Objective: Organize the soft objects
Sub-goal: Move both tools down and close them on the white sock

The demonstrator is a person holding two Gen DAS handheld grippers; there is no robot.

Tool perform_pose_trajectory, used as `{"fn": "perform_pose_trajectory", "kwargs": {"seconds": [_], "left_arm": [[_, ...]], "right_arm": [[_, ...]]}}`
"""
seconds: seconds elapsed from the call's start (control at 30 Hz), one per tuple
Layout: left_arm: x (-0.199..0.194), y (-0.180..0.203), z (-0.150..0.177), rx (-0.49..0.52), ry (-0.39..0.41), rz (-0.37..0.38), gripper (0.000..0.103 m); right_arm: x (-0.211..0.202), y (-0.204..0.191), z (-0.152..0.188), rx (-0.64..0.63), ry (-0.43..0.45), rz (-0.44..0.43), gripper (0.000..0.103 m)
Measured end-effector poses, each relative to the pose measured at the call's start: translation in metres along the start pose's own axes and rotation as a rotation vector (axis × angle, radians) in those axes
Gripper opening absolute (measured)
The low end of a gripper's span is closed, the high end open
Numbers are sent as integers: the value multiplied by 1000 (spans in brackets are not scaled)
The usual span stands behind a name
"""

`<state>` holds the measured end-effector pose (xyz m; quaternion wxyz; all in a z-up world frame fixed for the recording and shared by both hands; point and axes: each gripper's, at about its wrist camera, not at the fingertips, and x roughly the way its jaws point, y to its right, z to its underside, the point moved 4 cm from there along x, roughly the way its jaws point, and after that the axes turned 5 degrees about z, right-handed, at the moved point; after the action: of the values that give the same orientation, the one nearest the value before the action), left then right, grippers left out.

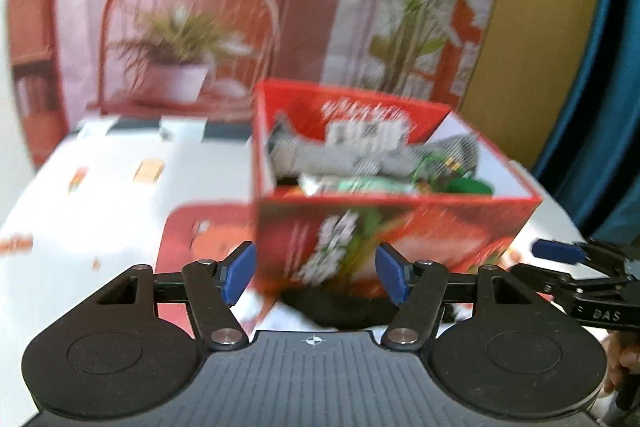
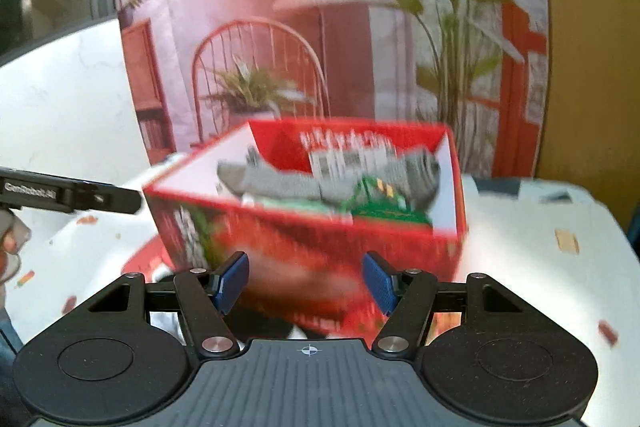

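Observation:
A red printed cardboard box (image 1: 400,227) stands open on the white table; it also shows in the right wrist view (image 2: 320,251). Inside lie a grey sock (image 1: 344,157), seen too in the right wrist view (image 2: 288,181), and green soft items (image 1: 464,185). A dark soft object (image 1: 344,307) lies on the table in front of the box, below my left gripper (image 1: 316,277), which is open and empty. My right gripper (image 2: 306,283) is open and empty, just in front of the box. Both views are blurred.
A red lid or mat (image 1: 200,239) lies flat left of the box. A printed backdrop with a chair and plants (image 1: 192,39) stands behind the table. The right gripper's fingers (image 1: 560,253) show at the left wrist view's right edge.

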<state>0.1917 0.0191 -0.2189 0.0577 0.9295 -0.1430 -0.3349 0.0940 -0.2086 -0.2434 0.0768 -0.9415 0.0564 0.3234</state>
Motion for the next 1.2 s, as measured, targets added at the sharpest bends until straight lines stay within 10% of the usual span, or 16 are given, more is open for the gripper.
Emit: {"fn": "perform_pose_trajectory", "kwargs": {"seconds": [0.93, 1.2], "left_arm": [[50, -35, 72, -196, -113, -14, 67], [44, -34, 74, -193, -124, -30, 42]], "right_arm": [[40, 21, 82, 160, -191, 76, 60], [39, 16, 82, 148, -196, 49, 48]]}}
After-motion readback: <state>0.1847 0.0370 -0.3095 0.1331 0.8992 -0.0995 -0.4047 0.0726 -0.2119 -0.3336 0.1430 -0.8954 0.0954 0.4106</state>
